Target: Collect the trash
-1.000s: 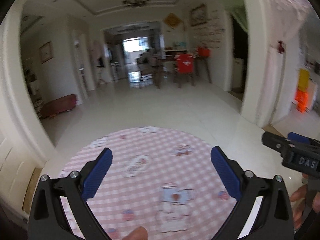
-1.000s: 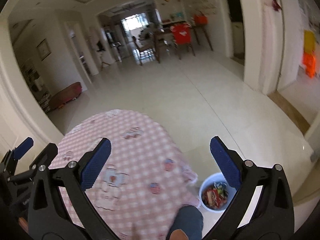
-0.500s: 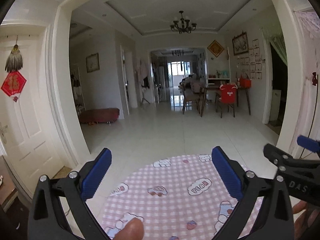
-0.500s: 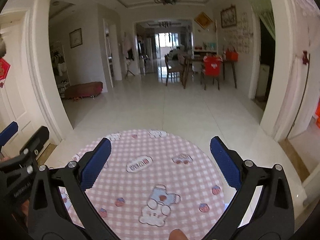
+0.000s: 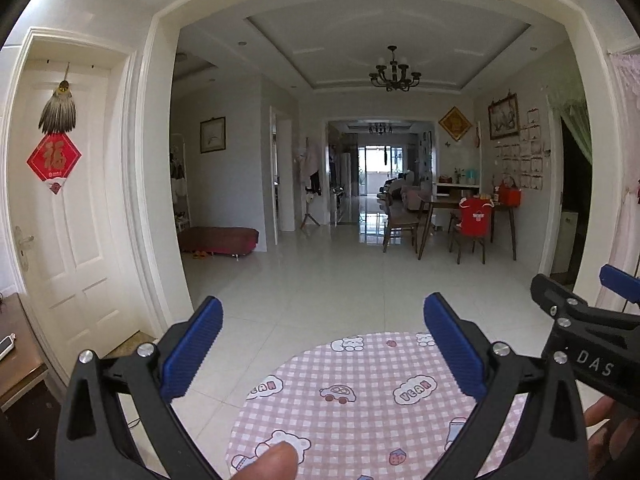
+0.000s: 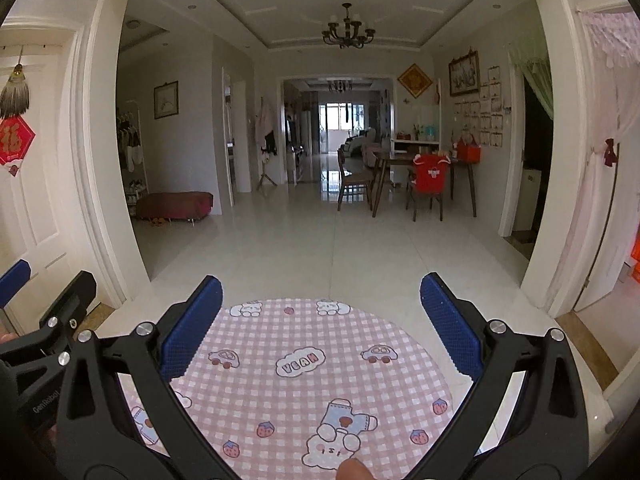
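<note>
A round table under a pink-and-white checked cloth printed with bears, cars, strawberries and "VEAN" clouds stands low in both wrist views on pale floor tiles; no trash item is visible on its surface.

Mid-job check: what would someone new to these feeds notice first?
The round pink checked tablecloth printed with bears and cars fills the foreground, with nothing lying on the part in view. The open right gripper frames it, while the left gripper, also open, hangs over its left edge. Behind stretches a long tiled hall with a black chandelier and a red-covered chair at the dining table.
</note>
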`<state>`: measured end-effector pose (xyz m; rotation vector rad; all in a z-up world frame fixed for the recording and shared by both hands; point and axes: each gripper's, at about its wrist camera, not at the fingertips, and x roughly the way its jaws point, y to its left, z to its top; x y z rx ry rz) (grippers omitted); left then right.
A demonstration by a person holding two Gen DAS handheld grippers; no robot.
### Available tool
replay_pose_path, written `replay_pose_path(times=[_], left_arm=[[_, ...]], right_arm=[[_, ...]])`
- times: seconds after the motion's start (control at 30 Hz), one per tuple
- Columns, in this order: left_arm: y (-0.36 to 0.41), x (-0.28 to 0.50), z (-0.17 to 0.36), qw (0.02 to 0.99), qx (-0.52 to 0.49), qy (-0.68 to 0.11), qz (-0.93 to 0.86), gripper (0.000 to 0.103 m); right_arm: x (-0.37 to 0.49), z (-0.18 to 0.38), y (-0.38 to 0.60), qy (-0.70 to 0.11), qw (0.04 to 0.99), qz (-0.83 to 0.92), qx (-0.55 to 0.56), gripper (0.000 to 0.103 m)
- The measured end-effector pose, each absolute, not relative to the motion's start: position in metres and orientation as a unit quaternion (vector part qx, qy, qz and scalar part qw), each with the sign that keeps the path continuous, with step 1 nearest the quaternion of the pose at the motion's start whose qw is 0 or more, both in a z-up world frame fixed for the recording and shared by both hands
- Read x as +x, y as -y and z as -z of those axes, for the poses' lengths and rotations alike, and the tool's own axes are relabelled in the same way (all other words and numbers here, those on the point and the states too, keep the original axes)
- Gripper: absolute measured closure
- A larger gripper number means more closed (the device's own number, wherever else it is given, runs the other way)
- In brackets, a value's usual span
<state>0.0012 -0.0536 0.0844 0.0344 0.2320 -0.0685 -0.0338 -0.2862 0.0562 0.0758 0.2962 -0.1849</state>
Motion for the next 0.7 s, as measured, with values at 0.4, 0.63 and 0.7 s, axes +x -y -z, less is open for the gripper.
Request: replay_pose_path(times=[0.4, 0.63, 0.7], left_arm=[[0.048, 0.002, -0.083, 0.991, -0.007, -0.122, 0.051, 0.004], [0.046, 0.001, -0.083, 0.992, -0.005, -0.120, 0.038, 0.004], [0.046, 0.000, -0.084, 0.992, -0.006, -0.119, 0.037, 0.004]], right_arm=[[-0.043, -0.059, 0.278, -0.136, 0.987, 0.083, 0.032, 0.006], [-0.047, -0.060, 0.274, -0.135, 0.987, 0.078, 0.031, 0.006], [-0.047, -0.061, 0.273, -0.135, 0.987, 0.077, 0.031, 0.006]])
